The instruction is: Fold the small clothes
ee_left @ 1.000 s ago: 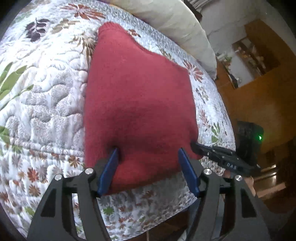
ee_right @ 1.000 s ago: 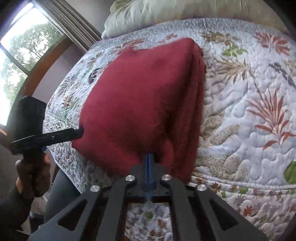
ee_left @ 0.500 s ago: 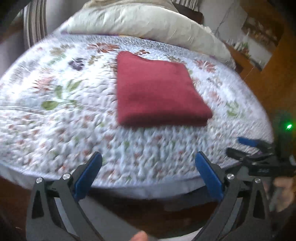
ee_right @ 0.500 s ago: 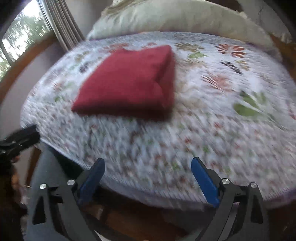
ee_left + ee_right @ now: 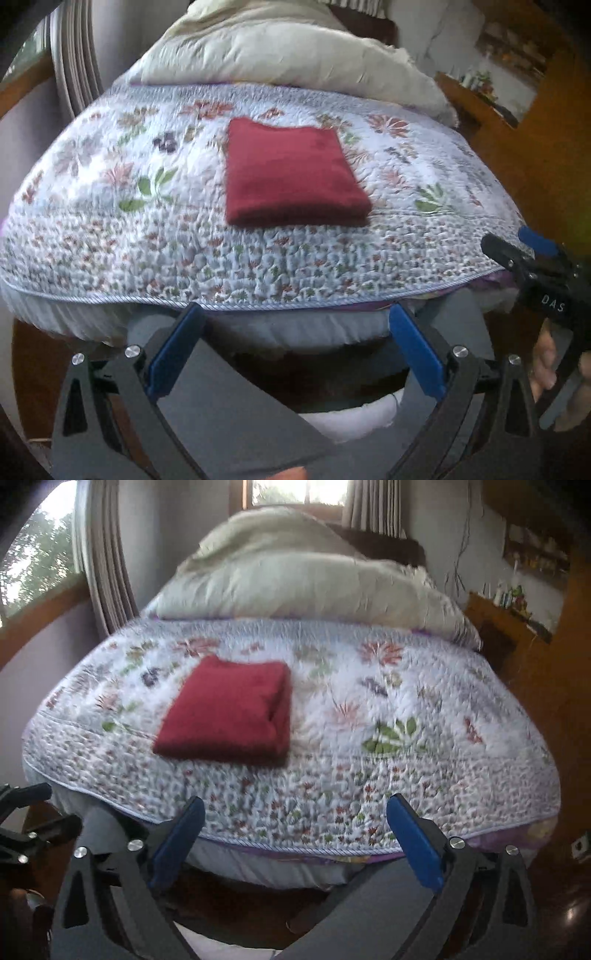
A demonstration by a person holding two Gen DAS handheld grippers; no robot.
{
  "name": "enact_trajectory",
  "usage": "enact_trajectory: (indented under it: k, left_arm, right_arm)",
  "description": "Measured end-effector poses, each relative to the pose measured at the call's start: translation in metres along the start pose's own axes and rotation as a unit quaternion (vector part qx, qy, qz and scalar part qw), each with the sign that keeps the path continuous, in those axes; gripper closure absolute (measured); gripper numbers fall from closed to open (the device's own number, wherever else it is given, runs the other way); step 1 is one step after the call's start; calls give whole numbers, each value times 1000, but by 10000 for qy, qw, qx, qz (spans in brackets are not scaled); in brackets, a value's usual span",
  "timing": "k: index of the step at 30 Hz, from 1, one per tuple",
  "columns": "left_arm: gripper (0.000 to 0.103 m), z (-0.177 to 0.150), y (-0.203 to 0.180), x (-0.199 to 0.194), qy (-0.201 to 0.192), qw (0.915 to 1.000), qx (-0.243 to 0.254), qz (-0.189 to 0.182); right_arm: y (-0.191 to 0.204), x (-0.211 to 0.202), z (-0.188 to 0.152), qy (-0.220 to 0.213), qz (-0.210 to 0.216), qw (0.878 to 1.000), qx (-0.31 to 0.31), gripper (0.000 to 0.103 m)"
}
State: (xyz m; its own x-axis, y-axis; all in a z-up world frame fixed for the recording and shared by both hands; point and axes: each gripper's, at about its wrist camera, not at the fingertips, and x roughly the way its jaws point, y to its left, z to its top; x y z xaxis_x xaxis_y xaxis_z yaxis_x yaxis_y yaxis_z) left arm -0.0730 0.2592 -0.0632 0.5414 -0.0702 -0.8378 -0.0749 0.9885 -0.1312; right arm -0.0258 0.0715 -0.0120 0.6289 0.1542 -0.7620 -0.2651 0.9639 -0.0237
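Observation:
A dark red garment (image 5: 291, 173) lies folded into a flat rectangle on the floral quilt (image 5: 110, 206), near the bed's front edge; the right wrist view shows the red garment (image 5: 229, 712) left of centre. My left gripper (image 5: 295, 321) is open and empty, held off the bed below its front edge. My right gripper (image 5: 295, 812) is also open and empty, well back from the garment. The right gripper (image 5: 532, 251) also shows at the right edge of the left wrist view, held by a hand.
A large cream duvet (image 5: 306, 579) is heaped at the head of the bed. Curtains and a window (image 5: 37, 565) stand to the left. A wooden shelf unit (image 5: 517, 620) with small items is at the right. The quilt (image 5: 406, 738) hangs over the bed's front edge.
Both grippers let go of the red garment and drew back from the bed. The right one went from shut to open. The garment now lies folded on the quilt.

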Motion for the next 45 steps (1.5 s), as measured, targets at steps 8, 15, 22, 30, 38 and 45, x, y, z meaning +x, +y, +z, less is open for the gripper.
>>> enact_trajectory:
  k: [8,15,22,30,38,45]
  left_arm:
    - [3,-2,-13,-48,-282,9993,38,234]
    - [3,-6,-14,-60,-438,9987,-45,260]
    - [3,-9,-9,-56,-345,9989,-119,298]
    - [3,-6,-5,-50,-315,9989,-241,266]
    - [3,-3,-5,-46,-296,9989,-242,258]
    - [3,2,-9,-44,-298,9991,-168,252]
  right_arm:
    - [18,-39,3,-78,13,9996,-253,4]
    - [34,-52,-2,-92,76,9990,-424,4]
    - [35,-49,3,-89,149,9991,-377,4]
    - [40,-43,6,-53,198,9988,-436,4]
    - [38,-37,9,-29,211,9988,-434,4]
    - [34,-38,10,-84,179,9989,-424,4]
